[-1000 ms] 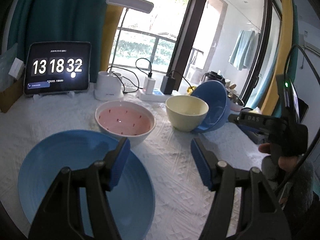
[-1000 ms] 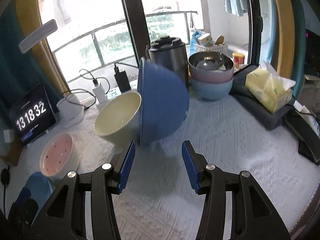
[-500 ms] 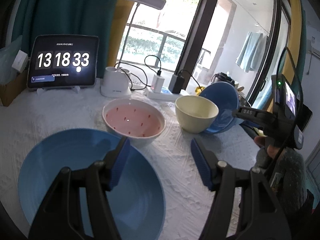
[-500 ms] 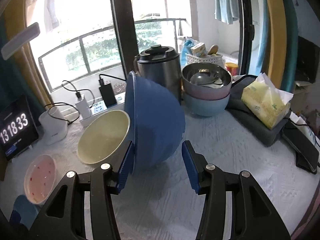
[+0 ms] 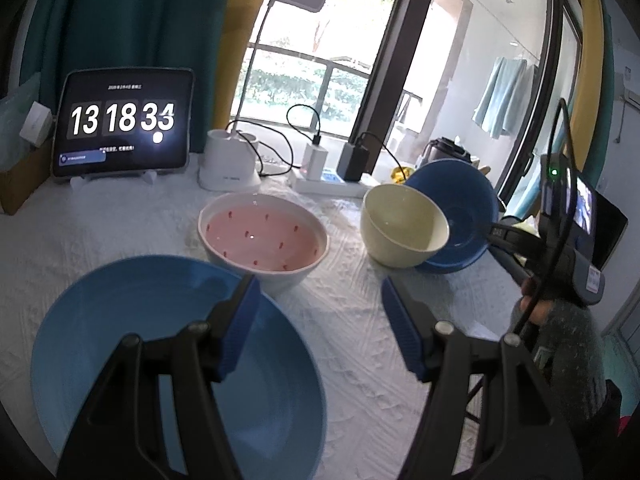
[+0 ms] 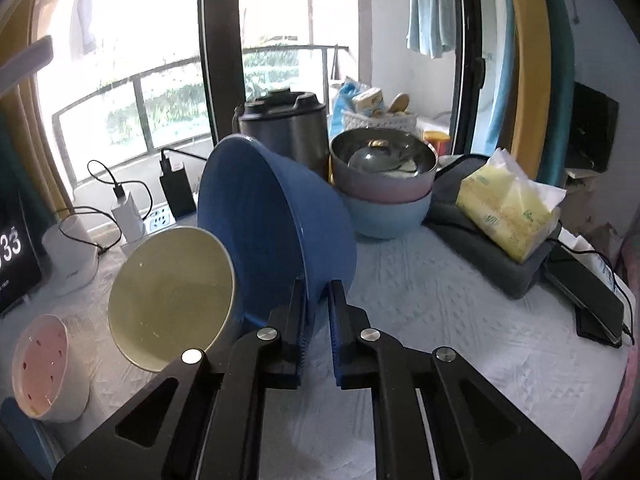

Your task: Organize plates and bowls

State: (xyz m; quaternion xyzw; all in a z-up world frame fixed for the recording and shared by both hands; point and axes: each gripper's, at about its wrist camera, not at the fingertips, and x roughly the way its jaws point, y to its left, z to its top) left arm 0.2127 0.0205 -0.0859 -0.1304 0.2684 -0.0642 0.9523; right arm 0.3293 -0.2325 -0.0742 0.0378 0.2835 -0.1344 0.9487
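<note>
My right gripper (image 6: 317,312) is pinched almost closed on the rim of the deep dark-blue plastic-looking bowl (image 6: 276,220), one pad inside the wall, one outside. The bowl is tipped on its side, mouth toward the left, leaning vs the cream round bowl (image 6: 172,300), w/ its lower edge on the white quilted tabletop (image 6: 460,320), mid-tabletop toward the window edge.

Handling, my guess: the bowl looks light, stiff and thin-walled, w/ a smooth glossy skin, so prob. slippery. A rim pinch is the only real hold; the body is too wide for my jaws. Gripped at one rim point it'll want to swing, so I'd keep it slow. The cream bowl is likely ceramic or melamine, heavier and chippable, so no knocking.

My left gripper (image 5: 320,328) is wide open, holding nothing, hovering over the near edge above the wide light-blue shallow plate (image 5: 120,332).

Contents: dark-blue bowl empty, cream bowl empty, light-blue plate bare. The white bowl with pink speckled inside (image 5: 262,240) is empty, as far as I can tell. At the far right corner, a grey-lilac bowl nested in a pale-blue bowl (image 6: 384,196) has a lid-like thing and other bits inside; can't tell exactly what.
</note>
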